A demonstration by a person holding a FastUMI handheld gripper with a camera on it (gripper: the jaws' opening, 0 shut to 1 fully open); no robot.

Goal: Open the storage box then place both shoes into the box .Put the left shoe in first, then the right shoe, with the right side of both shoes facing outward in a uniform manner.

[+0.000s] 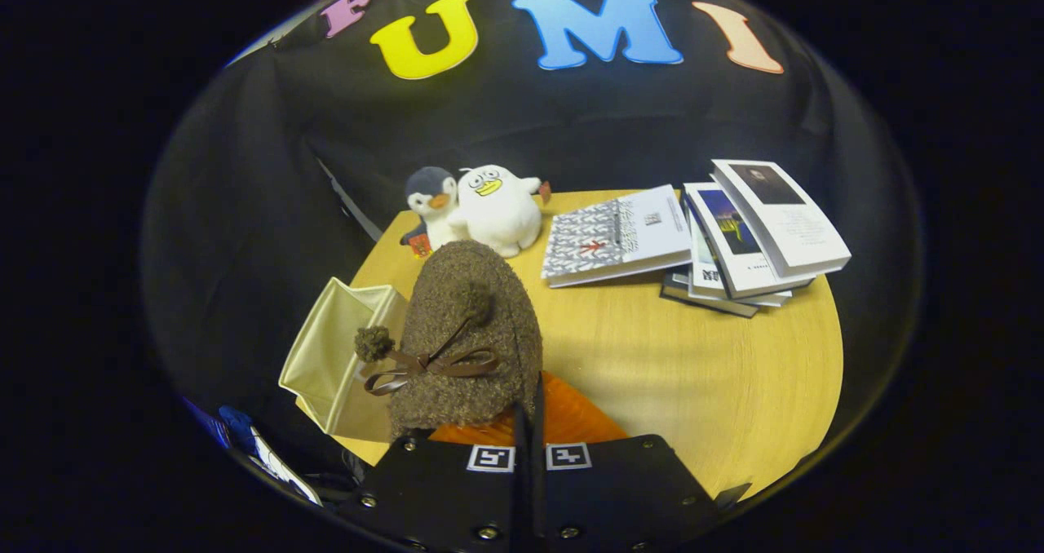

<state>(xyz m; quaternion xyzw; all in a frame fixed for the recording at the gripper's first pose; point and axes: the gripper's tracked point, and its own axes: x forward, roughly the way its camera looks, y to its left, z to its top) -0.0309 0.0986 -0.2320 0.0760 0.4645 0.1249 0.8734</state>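
1. Your one view rides on the gripper [528, 422], looking forward and down along its fingers.
2. It sits close over the shoe [465, 333] at lower centre.
3. It faces across the table [734, 373] toward the wall.

You have a fuzzy brown shoe [469, 333] with a bow, toe pointing away, orange inside. The open cream box [334, 357] sits just left of it.
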